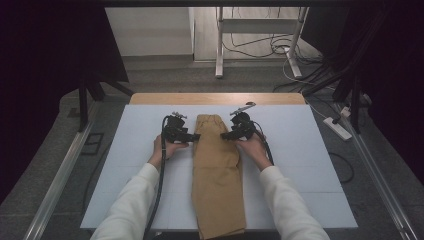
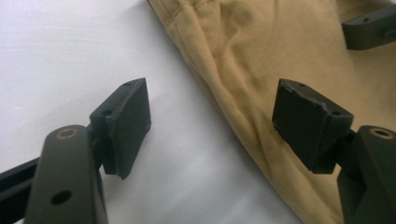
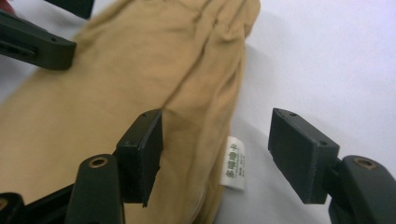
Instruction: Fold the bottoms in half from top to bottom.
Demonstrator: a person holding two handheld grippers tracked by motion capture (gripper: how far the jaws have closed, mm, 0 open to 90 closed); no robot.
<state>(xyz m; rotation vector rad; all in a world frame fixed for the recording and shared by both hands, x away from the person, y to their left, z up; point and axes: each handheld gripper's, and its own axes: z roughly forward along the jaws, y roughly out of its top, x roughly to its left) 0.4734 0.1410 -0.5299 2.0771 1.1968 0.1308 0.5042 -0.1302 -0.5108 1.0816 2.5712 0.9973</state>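
Tan folded trousers (image 1: 218, 175) lying lengthwise down the middle of the white worktop (image 1: 310, 165), waistband toward the far edge, leg ends hanging just over the near edge. Wide bare white surface on both sides of the cloth, out to the left and right edges; a strip of bare wood beyond the far edge of the white sheet.

Left gripper (image 1: 192, 136) low at the trousers' left edge near the waistband, jaws apart, straddling that edge: one jaw over bare worktop, the other over cloth, nothing pressed between them. Seen closer in the left gripper view (image 2: 212, 123), with the hem line running diagonally between the pads.

Right gripper (image 1: 226, 135) at the opposite edge, facing the left one, jaws likewise apart. In the right gripper view (image 3: 217, 156), one jaw over the fabric, the other over bare white, a small white care label (image 3: 233, 162) sticking out from the cloth edge between them.
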